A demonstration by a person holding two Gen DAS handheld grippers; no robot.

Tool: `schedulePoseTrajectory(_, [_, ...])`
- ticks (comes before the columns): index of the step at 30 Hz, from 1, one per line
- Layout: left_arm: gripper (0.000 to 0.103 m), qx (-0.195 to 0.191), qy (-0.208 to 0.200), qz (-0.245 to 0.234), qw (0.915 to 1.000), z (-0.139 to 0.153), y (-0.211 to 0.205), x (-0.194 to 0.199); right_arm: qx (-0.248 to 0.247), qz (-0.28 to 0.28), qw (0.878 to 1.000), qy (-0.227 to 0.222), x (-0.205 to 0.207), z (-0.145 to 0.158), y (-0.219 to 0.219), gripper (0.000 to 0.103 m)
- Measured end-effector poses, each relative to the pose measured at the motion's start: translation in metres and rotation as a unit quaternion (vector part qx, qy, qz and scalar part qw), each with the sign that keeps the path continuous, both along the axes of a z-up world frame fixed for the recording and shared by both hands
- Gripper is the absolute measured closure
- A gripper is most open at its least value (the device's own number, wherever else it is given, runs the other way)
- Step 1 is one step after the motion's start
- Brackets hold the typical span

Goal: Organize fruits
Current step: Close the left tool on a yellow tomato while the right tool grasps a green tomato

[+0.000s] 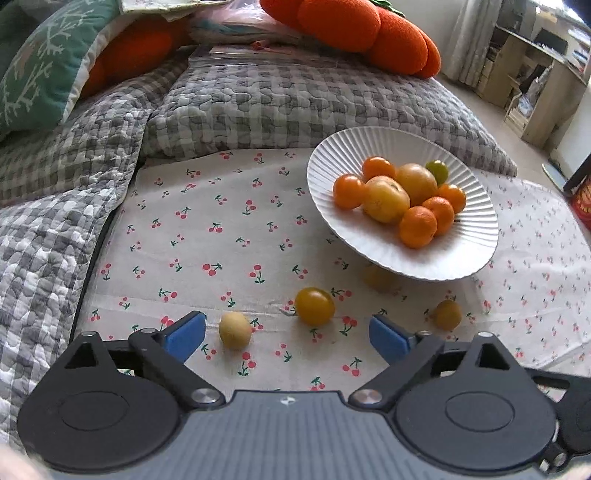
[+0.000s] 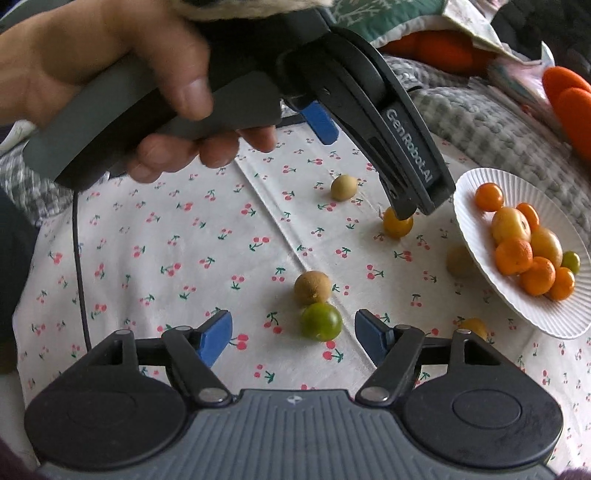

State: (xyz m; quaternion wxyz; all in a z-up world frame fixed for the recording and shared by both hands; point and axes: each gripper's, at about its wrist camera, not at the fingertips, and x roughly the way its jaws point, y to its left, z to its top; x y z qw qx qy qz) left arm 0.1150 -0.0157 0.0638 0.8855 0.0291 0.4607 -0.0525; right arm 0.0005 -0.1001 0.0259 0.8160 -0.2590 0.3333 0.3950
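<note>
A white ribbed plate [image 1: 369,254] [image 2: 466,206] holds several orange, yellow and green fruits. Loose fruits lie on the cherry-print cloth. In the left wrist view my left gripper [image 1: 288,336] is open; a pale yellow fruit [image 1: 235,329] and a yellow tomato [image 1: 314,305] lie just ahead, between its finger lines and untouched. In the right wrist view my right gripper [image 2: 293,336] is open around a green fruit [image 2: 320,321], pads clear of it. A brown fruit [image 2: 311,288] touches the green one from behind. A hand [image 2: 110,74] holds the left gripper over the yellow tomato [image 2: 397,227].
More small fruits lie near the plate [image 1: 447,314] [image 2: 458,260] [image 2: 472,326]. A grey checked quilt [image 1: 258,96] rises behind and left of the cloth, with orange plush cushions [image 1: 351,26] on it. A thin cable [image 2: 79,258] hangs at the left.
</note>
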Motion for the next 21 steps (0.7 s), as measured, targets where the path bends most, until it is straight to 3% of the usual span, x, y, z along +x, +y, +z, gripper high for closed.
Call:
schedulePoseTrajectory(6, [0.013,0.007,0.002,-0.001,1.0,-0.005,0.002,0.006,0.007,-0.03,0.999,0.005,0.012,-0.004,-0.007,0.034])
schedulePoseTrajectory(13, [0.015,0.017,0.0,-0.014,0.9998,-0.01,-0.004,0.012,0.011,-0.035,0.999,0.011,0.017,-0.008,-0.007,0.056])
schedulePoseTrajectory(18, [0.031,0.035,0.004,-0.033,0.9988,-0.018,-0.01,0.017,0.011,-0.03,0.999,0.013,0.018,-0.01,-0.004,0.064])
schedulePoseTrajectory(21, [0.041,0.047,0.007,-0.046,0.9978,-0.023,-0.012,0.021,-0.002,-0.023,1.0,0.006,0.018,-0.012,-0.003,0.074])
